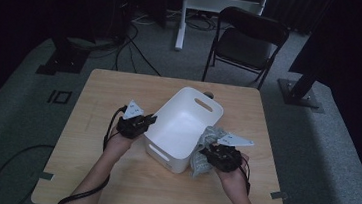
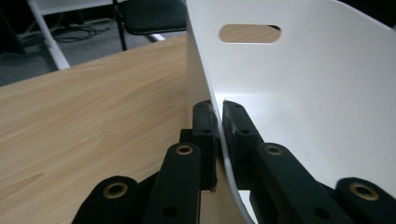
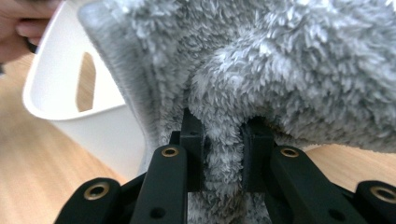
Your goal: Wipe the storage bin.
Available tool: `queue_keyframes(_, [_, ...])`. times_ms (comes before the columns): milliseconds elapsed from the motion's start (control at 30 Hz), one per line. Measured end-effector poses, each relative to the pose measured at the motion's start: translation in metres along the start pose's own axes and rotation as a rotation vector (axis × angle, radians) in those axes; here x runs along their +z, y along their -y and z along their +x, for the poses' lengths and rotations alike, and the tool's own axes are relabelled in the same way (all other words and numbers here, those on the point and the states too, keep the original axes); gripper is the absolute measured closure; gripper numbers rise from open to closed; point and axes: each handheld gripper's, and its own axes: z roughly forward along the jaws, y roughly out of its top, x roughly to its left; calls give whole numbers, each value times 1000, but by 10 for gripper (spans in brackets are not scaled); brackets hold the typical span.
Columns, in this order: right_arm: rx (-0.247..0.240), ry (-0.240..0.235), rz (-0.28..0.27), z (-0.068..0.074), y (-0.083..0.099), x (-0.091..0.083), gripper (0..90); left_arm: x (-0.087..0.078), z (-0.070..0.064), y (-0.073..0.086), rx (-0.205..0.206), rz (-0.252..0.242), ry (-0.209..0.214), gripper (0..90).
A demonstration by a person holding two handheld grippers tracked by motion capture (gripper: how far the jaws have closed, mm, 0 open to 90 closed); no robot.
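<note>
Left gripper [image 2: 218, 116] jaws pinch white bin [image 1: 181, 127] rim, frame centre. Right gripper [image 3: 223, 135] jaws clamp grey fleece cloth [image 3: 261, 70] just beside bin's right wall. Table [image 1: 104, 94] bare at left.

The high view looks forward and down on the whole counter [image 1: 111, 175] from above, while each gripper view sits very close behind its own black jaws, and all three share the white basket [image 1: 179, 127] at mid-frame.
</note>
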Motion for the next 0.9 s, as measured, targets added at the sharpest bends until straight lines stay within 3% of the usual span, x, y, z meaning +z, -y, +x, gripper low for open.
queue_keyframes(100, [-27, 29, 13, 2, -1, 4, 751, 0, -1, 0, 15, 2, -4, 839])
queue_keyframes(267, [-20, 37, 34, -1, 4, 10, 752, 0, -1, 0, 9, 0, 0, 837])
queue_keyframes(500, [10, 36, 68, -8, 13, 21, 752, -1, -1, 0, 33, 5, 2, 838])
queue_keyframes(767, [36, 40, 100, -16, 20, 31, 752, -1, -1, 0, 20, 4, -1, 832])
queue_keyframes(900, [59, 48, 141, -23, 29, 43, 752, -1, -1, 0, 15, 3, -3, 831])
